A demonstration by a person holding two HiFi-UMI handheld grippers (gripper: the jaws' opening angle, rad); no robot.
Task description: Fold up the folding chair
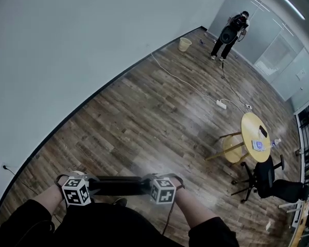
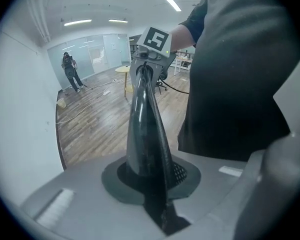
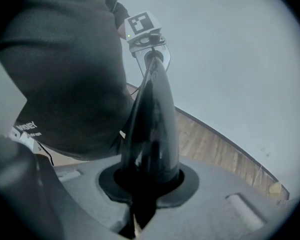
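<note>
The folding chair shows only as a glossy black top bar (image 1: 118,186) lying crosswise just in front of my body; the rest of it is hidden below me. My left gripper (image 1: 91,187) is shut on the bar's left end, and my right gripper (image 1: 147,186) is shut on its right end. In the left gripper view the bar (image 2: 146,129) runs from my left gripper (image 2: 157,210) straight up to the right gripper's marker cube (image 2: 156,40). In the right gripper view the same bar (image 3: 152,129) rises out of my right gripper (image 3: 139,211) toward the left gripper's cube (image 3: 141,24).
A white wall (image 1: 67,45) runs along the left of the wood floor. A round yellow table (image 1: 255,130), a yellow stool (image 1: 232,148) and a black office chair (image 1: 268,179) stand at the right. A power strip (image 1: 221,105), a bucket (image 1: 184,44) and a person (image 1: 230,30) are farther off.
</note>
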